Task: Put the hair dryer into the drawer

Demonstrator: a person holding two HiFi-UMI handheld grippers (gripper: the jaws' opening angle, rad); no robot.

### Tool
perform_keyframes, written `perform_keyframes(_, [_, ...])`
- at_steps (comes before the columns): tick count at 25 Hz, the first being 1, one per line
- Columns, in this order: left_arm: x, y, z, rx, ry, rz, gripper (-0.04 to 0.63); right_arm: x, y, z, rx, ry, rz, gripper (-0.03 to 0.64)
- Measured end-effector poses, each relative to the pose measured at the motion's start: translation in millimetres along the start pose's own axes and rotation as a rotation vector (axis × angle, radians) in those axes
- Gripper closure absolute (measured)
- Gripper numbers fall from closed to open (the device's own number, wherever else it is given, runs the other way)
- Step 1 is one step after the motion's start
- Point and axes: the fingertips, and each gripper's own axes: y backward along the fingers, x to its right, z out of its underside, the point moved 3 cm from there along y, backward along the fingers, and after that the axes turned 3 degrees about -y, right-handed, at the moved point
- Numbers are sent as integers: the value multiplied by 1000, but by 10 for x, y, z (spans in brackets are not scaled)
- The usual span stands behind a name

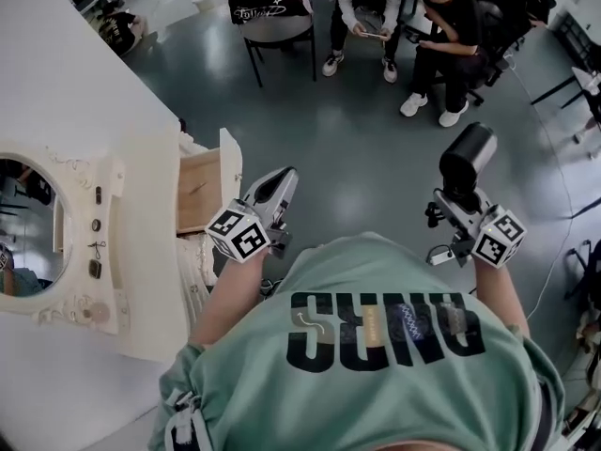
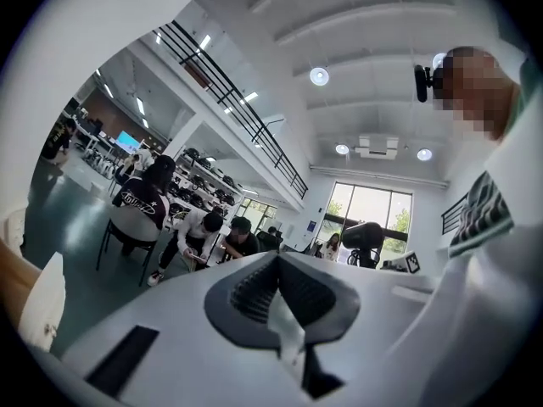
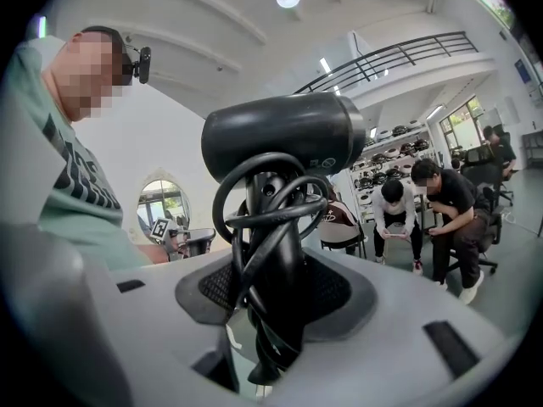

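Observation:
My right gripper (image 1: 455, 212) is shut on the handle of a black hair dryer (image 1: 467, 161), held upright to the right of my body. In the right gripper view the hair dryer (image 3: 280, 134) has its cord wound around the handle, which sits between the pads of the right gripper (image 3: 271, 312). The drawer (image 1: 199, 188) of the white dressing table (image 1: 94, 111) stands pulled out, with its wooden bottom showing bare. Just right of the drawer front, my left gripper (image 1: 280, 188) has its jaws together and holds nothing. The left gripper (image 2: 284, 312) looks out into the room, towards the hair dryer (image 2: 363, 236).
An oval mirror (image 1: 28, 219) in an ornate white frame lies over the dressing table. Several people sit on chairs (image 1: 272, 22) across the grey floor ahead. A desk leg and cables (image 1: 573, 205) are at the right edge.

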Motion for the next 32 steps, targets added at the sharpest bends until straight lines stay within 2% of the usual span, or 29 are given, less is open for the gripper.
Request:
perform_keyframes(5, [-744,-179,-370,-13,-21,15,586,162,-830,-354,25,-1,7,434])
perform_keyframes(9, [-1235,-225,-447,-8,9,-23,586,340,-1333,-451,6,-4,-1,433])
perform_keyframes(14, [-1642,-414,-469,-16,26,-85,586,728,-1798,-600,-6,-15,-35,433])
perform_keyframes(19, [-1965,-887,-489,-9,10,-148,586,1352,-2240,-755,-16,-20,-100,433])
perform_keyframes(22, [-2141,-1292,-544,20,-18,-212,586,1841,-2551,-930,-23,1,-180,433])
perform_keyframes(25, [-2295,-1763,-616,80,17,-298,586,2372,-2888,-1138,-57,8,-257,434])
perform_keyframes(27, [-2299,-2096,-636,89,31,-317,586,2694,-3019,-1273,-78,5,-289,434])
perform_keyframes(32, [-2340,-2658,-758,89,-3,-347,586,3268,-3250,-1491,-86,2,-321,434])
